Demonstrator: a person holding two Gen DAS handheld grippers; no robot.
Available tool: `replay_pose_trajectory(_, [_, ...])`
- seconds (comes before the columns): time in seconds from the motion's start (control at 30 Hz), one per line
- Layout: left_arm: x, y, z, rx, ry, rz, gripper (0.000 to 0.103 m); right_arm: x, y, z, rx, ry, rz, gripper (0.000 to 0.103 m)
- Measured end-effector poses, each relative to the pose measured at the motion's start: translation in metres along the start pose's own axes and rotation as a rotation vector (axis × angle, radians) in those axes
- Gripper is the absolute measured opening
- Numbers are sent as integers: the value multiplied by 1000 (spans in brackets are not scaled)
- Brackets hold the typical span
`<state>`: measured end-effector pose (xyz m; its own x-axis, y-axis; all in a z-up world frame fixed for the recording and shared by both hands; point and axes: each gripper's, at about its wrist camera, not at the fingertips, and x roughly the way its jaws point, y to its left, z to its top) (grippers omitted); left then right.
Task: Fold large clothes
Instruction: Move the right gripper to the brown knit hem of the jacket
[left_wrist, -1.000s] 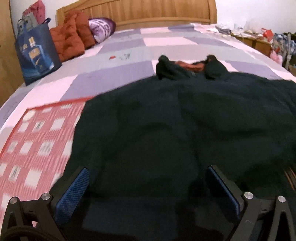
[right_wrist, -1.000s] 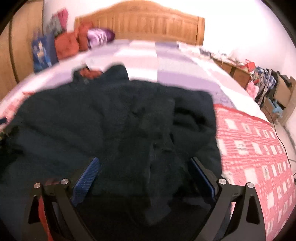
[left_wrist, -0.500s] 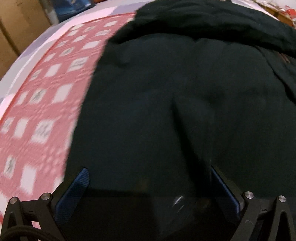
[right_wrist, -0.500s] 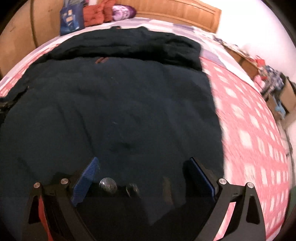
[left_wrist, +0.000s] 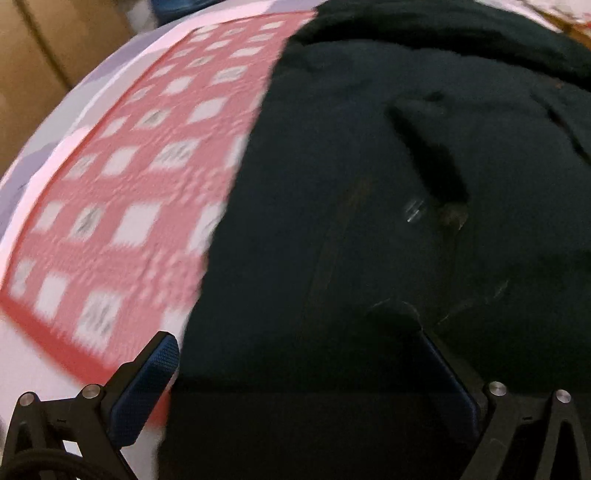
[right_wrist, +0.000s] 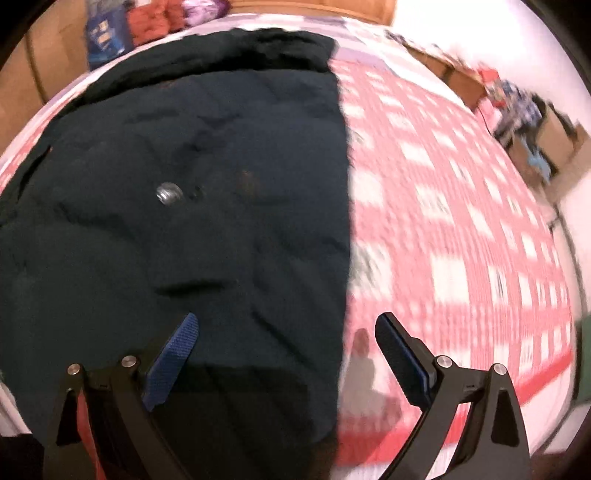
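Note:
A large dark coat (left_wrist: 369, 184) lies spread flat on the bed, with a metal snap button (right_wrist: 168, 194) showing near its middle. It also fills the left half of the right wrist view (right_wrist: 184, 240). My left gripper (left_wrist: 295, 354) is open and empty, low over the coat's left lower edge. My right gripper (right_wrist: 286, 332) is open and empty, straddling the coat's right edge near its hem. The far end of the coat is folded over on itself.
A red and white checked blanket (left_wrist: 122, 192) covers the bed on both sides of the coat, also in the right wrist view (right_wrist: 461, 240). A blue bag (right_wrist: 105, 33) and orange pillows (right_wrist: 155, 18) sit at the headboard. Clutter and boxes (right_wrist: 532, 122) stand beside the bed.
Both grippers have tilted down and drawn back toward the coat's lower hem, the left drifting left and the right drifting right toward the coat's side edges. Both stayed open.

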<state>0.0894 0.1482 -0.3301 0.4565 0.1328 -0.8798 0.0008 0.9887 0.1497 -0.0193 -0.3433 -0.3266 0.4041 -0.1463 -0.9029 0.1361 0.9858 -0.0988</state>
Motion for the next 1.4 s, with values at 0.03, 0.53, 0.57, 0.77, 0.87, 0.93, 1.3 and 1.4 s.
replay_pose_trajectory(0.03, [-5,5,-7,-21,-1,6,103,-2,-4,-4,14,6,1,98])
replay_pose_trajectory(0.53, [-51,55,-76,-102,7,113,103,-28,-12,-39,-10,11,-33,98])
replay_pose_trajectory(0.57, [-54,60,-81,-95,-2,106,103,-31,-11,-42,-4,8,-46,98])
replay_pose_trajectory(0.77, [-73,78,-99,-42,-35,86,103,-63,2,-70,67,-9,-134,98])
replay_pose_trajectory(0.87, [-75,86,-107,-19,-42,64,103,-78,14,-83,93,-12,-156,98])
replay_pose_trajectory(0.93, [-74,91,-113,-10,-42,51,103,-86,23,-92,92,-13,-164,98])
replay_pose_trajectory(1.3, [-53,98,-105,-58,-93,2,103,-93,48,-119,104,0,-247,98])
replay_pose_trajectory(1.4, [-50,89,-86,-54,-156,-8,103,-93,43,-121,131,-12,-280,98])
